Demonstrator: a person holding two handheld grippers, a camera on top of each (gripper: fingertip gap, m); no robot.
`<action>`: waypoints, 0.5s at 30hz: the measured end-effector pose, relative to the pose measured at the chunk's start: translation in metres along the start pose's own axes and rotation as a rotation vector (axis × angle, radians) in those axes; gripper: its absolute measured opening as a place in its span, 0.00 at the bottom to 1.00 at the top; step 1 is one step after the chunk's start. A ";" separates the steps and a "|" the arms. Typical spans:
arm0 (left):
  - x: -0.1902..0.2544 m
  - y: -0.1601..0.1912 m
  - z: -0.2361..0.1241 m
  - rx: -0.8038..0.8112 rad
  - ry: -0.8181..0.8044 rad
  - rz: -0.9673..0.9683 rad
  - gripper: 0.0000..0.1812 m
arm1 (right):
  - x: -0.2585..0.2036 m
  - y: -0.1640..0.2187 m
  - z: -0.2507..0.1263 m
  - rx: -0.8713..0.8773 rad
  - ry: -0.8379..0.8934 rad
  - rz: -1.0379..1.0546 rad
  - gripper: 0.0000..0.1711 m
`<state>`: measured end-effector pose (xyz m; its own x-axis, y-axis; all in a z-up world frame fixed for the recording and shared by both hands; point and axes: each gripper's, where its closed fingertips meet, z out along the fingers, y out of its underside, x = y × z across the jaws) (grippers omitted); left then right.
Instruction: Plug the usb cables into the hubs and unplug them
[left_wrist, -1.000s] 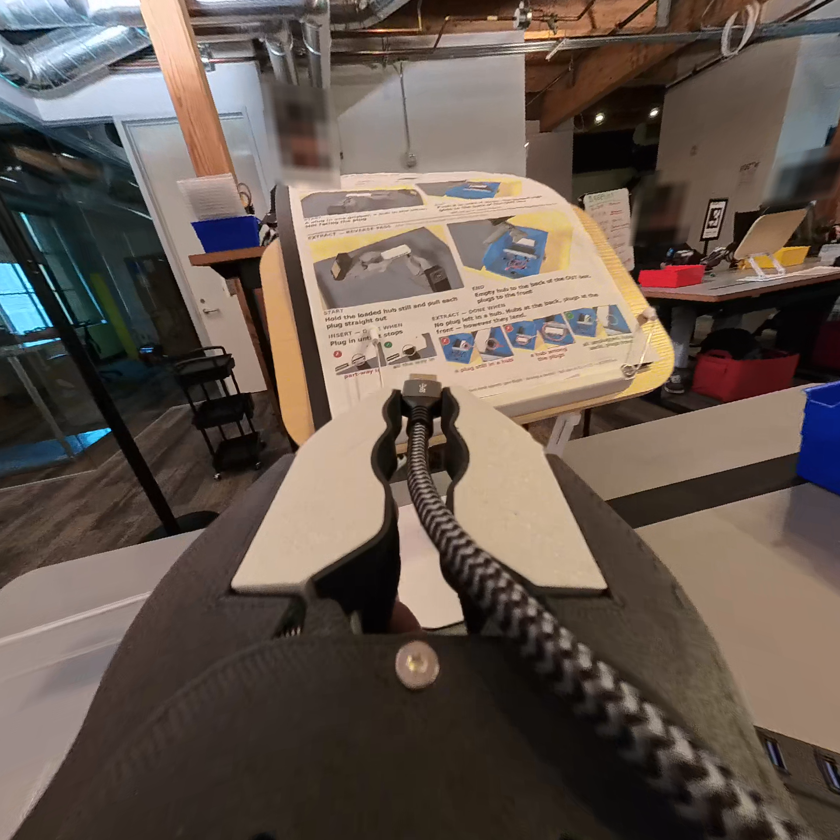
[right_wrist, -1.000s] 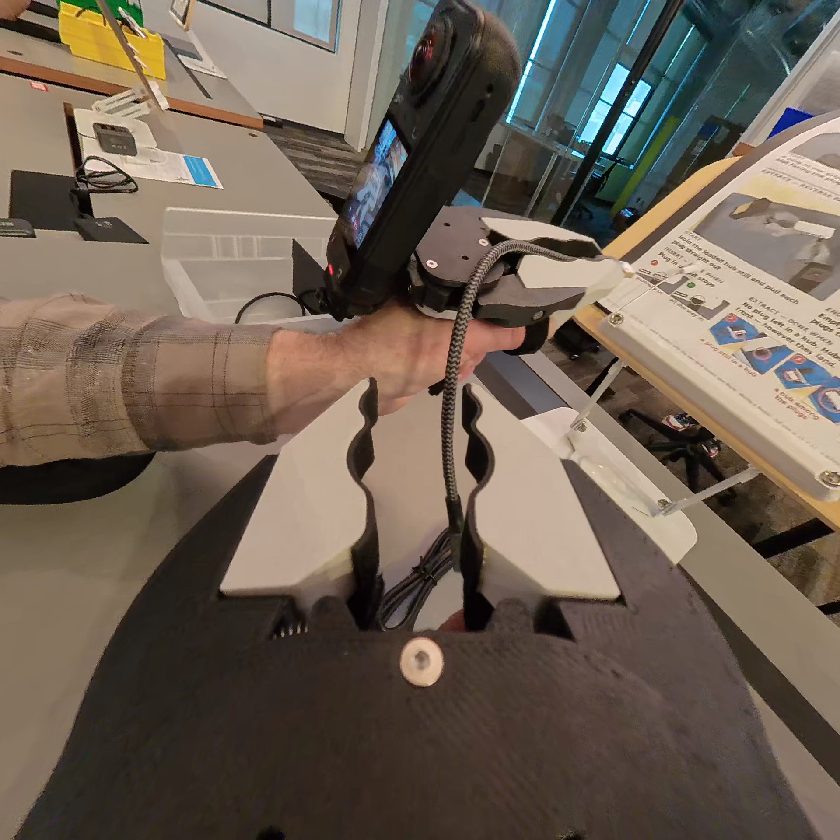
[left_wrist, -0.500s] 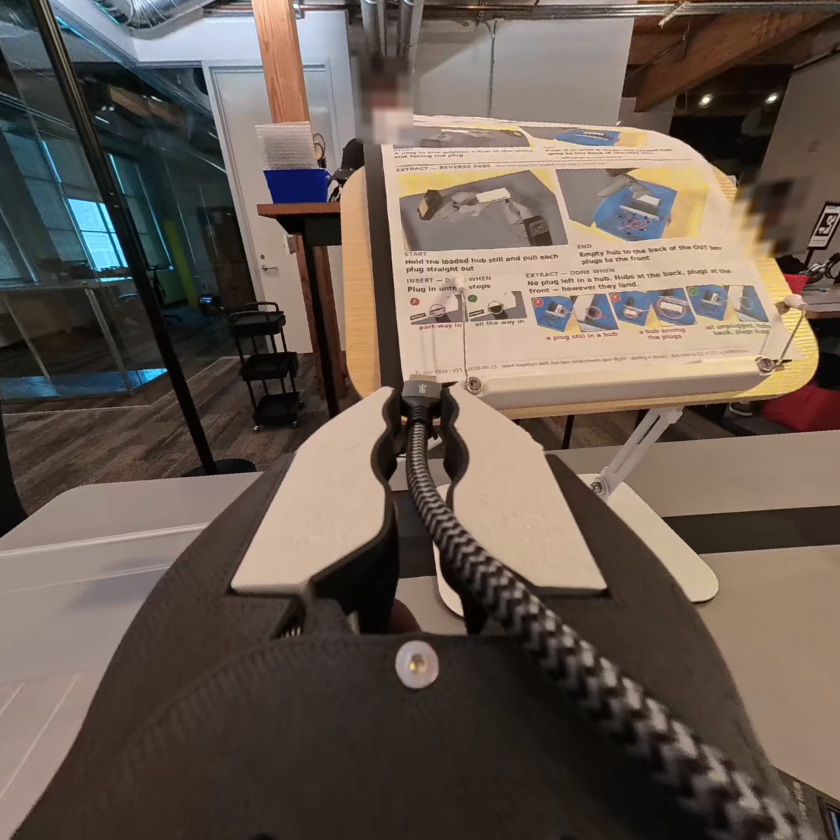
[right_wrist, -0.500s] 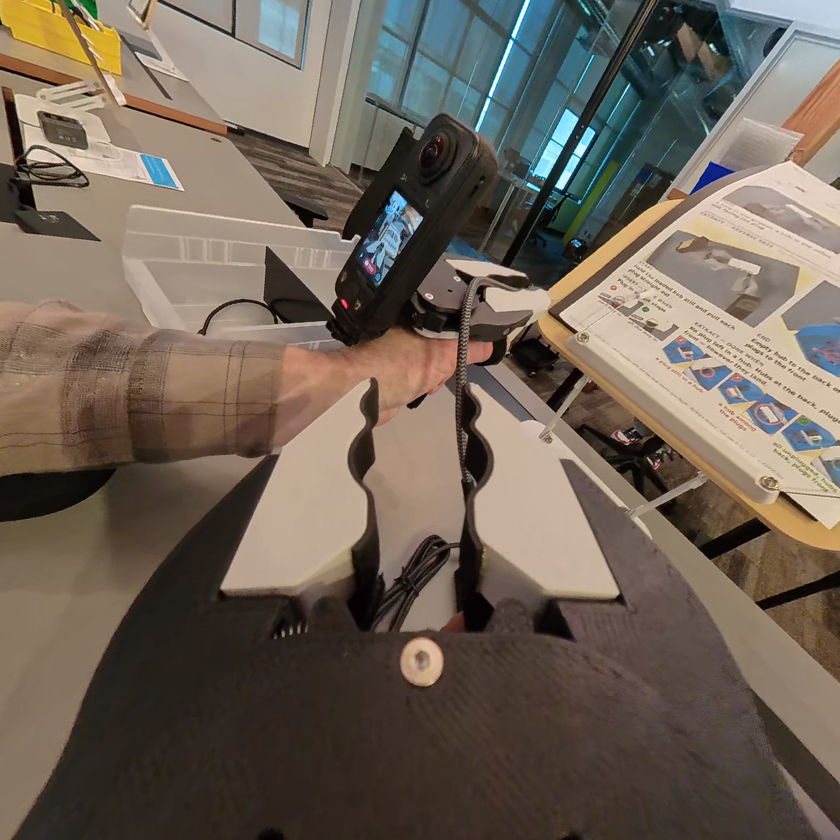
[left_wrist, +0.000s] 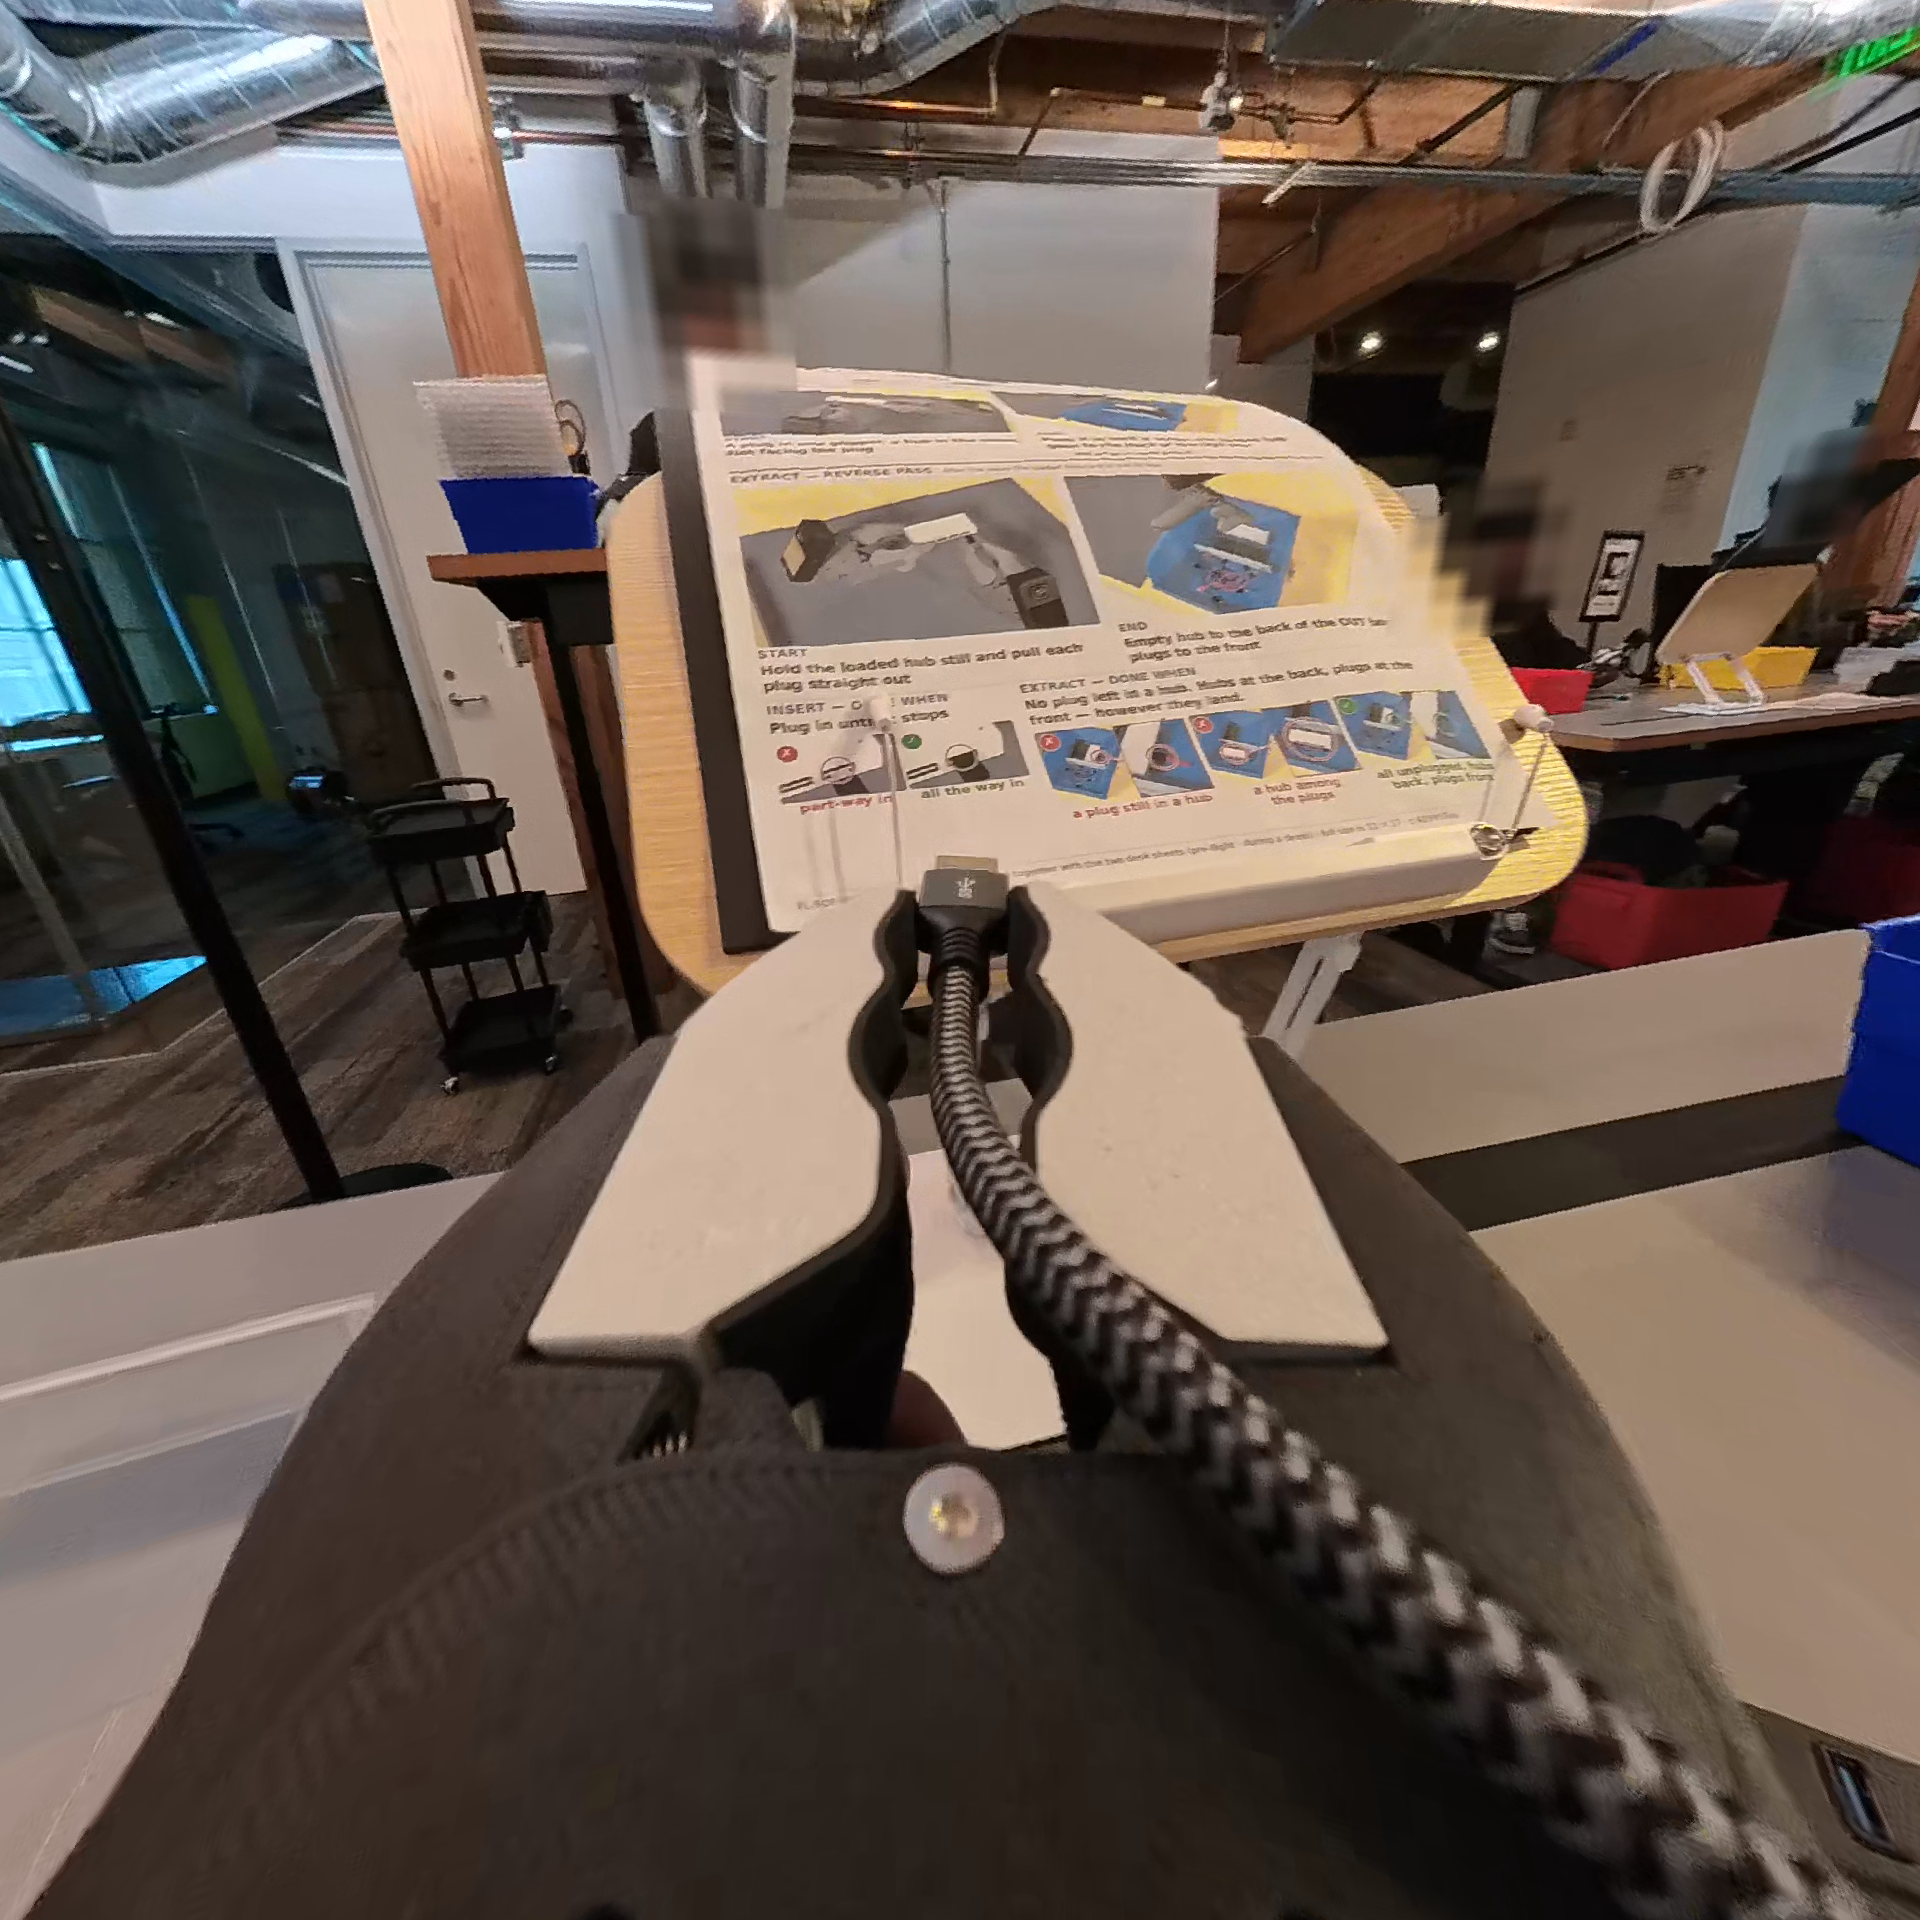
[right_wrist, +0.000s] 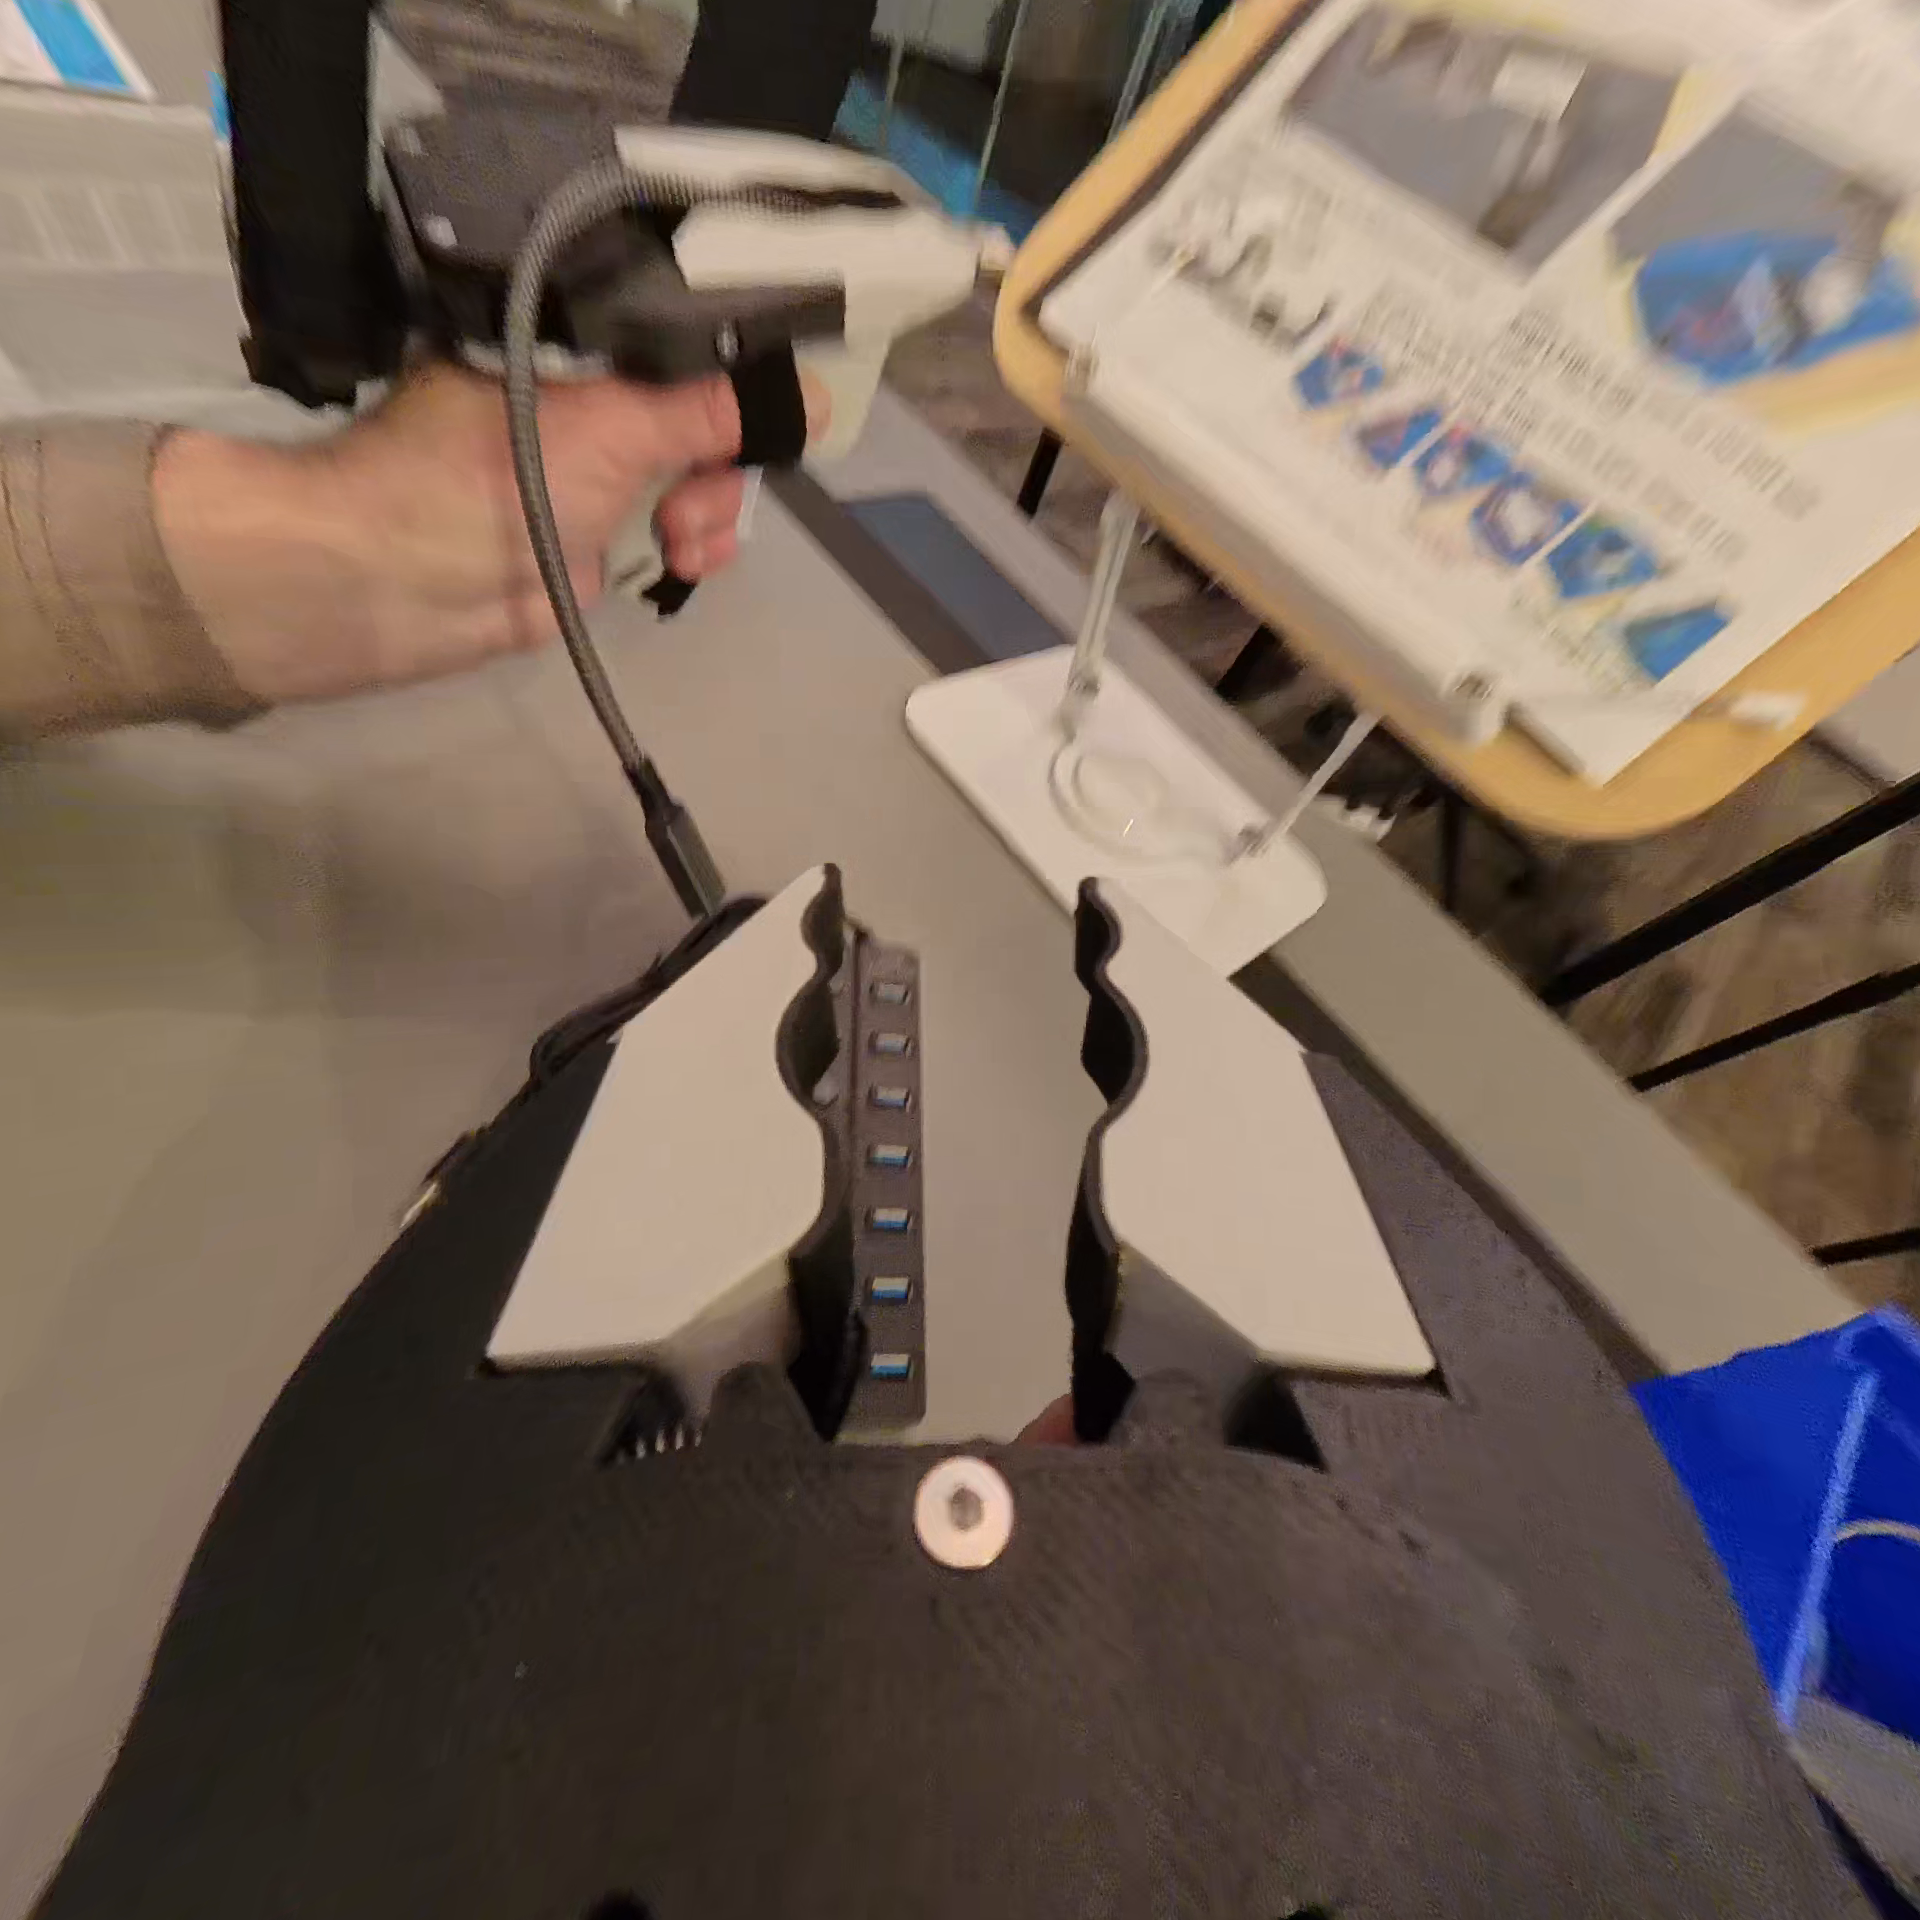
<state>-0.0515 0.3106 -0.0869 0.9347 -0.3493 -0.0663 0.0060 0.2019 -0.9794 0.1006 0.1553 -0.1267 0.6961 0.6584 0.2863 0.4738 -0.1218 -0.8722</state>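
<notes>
Blue bin (right_wrist: 1808, 1538) at right edge of right wrist view, cut off by frame, contents unreadable through blur; a thin pale line crosses its wall. Same bin (left_wrist: 1886, 1039) clipped at right edge of left wrist view, inside hidden. Left tongs (left_wrist: 961, 914) clenched on braided usb cable (left_wrist: 1143, 1320) just behind the black plug (left_wrist: 964, 891), metal tip poking past the fingertips, held in the air in front of tilted instruction board (left_wrist: 1091, 665). Cable trails back over the gripper body and out of frame bottom right. Right tongs (right_wrist: 956, 894) released, jaws wide apart, nothing gripped. Black hub (right_wrist: 883, 1164) lies on grey surface (right_wrist: 260, 1039) between the jaws, close to the left finger, row of blue ports facing up; its near end hidden under the gripper body. Right wrist view heavily motion-blurred. Hand (right_wrist: 416, 530) holds the left gripper above the surface beyond the hub, cable drooping down to the hub's far end. Board stand's white base (right_wrist: 1122, 790) sits near surface's far edge; open surface left of hub.
</notes>
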 end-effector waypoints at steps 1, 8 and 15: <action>0.005 -0.002 -0.001 0.019 0.029 -0.002 0.09 | -0.001 0.014 0.002 -0.041 -0.027 0.019 0.28; 0.027 -0.015 -0.007 0.069 0.109 0.044 0.09 | -0.025 0.111 0.022 -0.331 -0.126 0.030 0.40; 0.051 -0.017 -0.011 0.080 0.184 0.078 0.09 | -0.035 0.140 0.045 -0.417 -0.258 0.091 0.40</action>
<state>-0.0080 0.2795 -0.0756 0.8530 -0.4890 -0.1821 -0.0290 0.3041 -0.9522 0.1184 0.1486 -0.2765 0.6138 0.7870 0.0625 0.6292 -0.4398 -0.6408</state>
